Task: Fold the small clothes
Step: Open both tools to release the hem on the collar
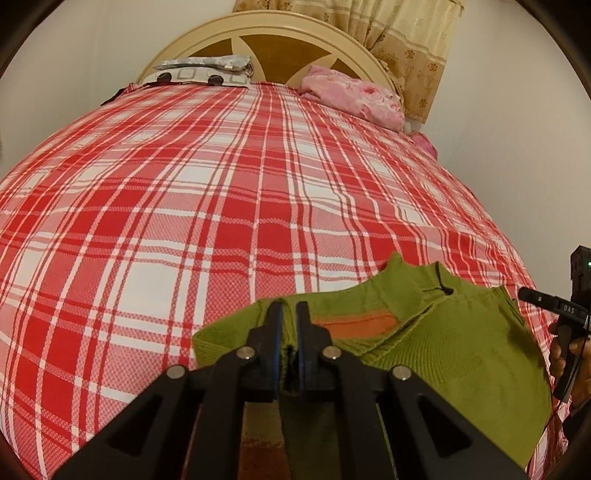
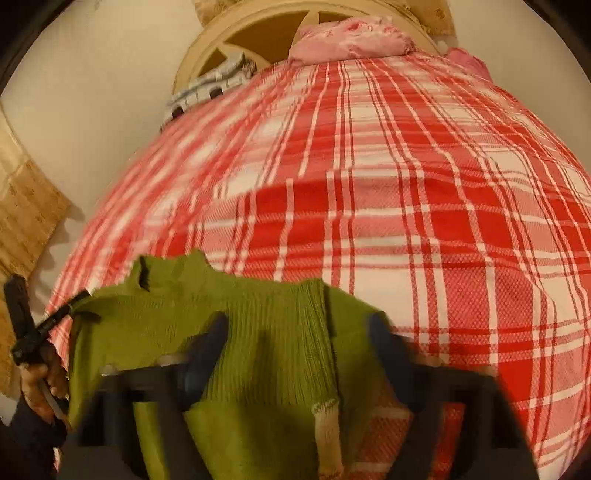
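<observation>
Green ribbed knit makes up the small sweater [image 1: 461, 350], which lies at the near edge of the bed [image 1: 221, 184] on a red-and-white plaid cover. It has a short stand-up collar with a small slit, an orange band across the chest seen from the left wrist view, and a cuff with a pale, whitish end hanging at the near side in the right wrist view. Part of the knit is doubled over itself, so the orange band shows only in a narrow strip.

Fingers of the left gripper [image 1: 290, 325] are together, pinching a fold of the green knit between their blue pads. Those of the right gripper [image 2: 299, 347] stand wide apart, blurred, with the sweater's ribbed body lying between them and neither pad pressing on it.

At the head of the bed a pink pillow [image 1: 351, 96] and a grey patterned pillow [image 1: 199, 72] rest against a cream headboard [image 1: 266, 26].
</observation>
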Motion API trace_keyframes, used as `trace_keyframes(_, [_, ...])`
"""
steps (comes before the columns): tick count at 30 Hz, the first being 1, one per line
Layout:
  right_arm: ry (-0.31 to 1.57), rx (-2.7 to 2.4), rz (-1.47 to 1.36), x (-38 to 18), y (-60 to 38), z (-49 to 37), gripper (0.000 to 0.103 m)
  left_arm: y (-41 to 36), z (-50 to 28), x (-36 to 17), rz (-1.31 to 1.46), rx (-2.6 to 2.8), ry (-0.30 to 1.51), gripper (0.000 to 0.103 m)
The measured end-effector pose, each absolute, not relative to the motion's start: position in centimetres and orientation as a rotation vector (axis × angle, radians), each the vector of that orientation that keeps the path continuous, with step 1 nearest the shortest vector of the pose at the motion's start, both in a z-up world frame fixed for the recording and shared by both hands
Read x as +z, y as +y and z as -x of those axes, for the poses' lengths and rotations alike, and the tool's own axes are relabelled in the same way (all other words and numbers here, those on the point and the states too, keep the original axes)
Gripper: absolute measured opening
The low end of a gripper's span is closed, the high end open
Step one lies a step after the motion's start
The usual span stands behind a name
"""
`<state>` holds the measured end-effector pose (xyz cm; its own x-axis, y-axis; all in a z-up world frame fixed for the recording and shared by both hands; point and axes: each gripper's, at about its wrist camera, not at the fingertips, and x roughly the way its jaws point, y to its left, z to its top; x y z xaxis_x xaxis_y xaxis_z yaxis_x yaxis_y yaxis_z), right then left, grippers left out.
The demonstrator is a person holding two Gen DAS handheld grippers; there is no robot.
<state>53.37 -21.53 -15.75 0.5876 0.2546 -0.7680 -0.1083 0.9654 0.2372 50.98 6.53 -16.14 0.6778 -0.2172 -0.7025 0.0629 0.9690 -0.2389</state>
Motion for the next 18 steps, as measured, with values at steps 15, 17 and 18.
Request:
trace_keyframes(15, [0.933, 0.191, -0.020, -16.0, -19.4, -53.7, 0.006, 6.4, -51.1, -15.1, 0.182, -0.167, 0.791, 0.007])
trace_keyframes(17, [0.879, 0.167, -0.039, -14.6, -19.9, -53.1, 0.006, 6.6, -51.3, -14.6, 0.177, -0.154, 0.772, 0.007])
trace_keyframes(18, [0.862, 0.155, -0.043, -14.2, -20.1, -53.0, 0.006, 6.8, -51.6, -14.5, 0.181, -0.147, 0.770, 0.007])
